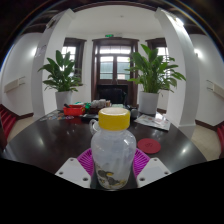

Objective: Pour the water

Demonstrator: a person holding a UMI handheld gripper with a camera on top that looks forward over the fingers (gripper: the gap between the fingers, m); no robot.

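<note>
A clear plastic bottle (113,152) with a yellow cap (113,119) stands upright between my fingers. Something dark and yellowish shows inside at its bottom. My gripper (112,172) holds it low on the body, with the magenta pads (87,163) pressing on both sides. The bottle is over the near part of a dark round table (50,140). A red lid-like disc (149,145) lies on the table just right of the bottle.
Beyond the bottle, red and dark items (75,111) lie on the far side of the table. Two large potted plants (150,75) stand behind, either side of a dark wooden door (112,70). A red chair (8,122) is at the left.
</note>
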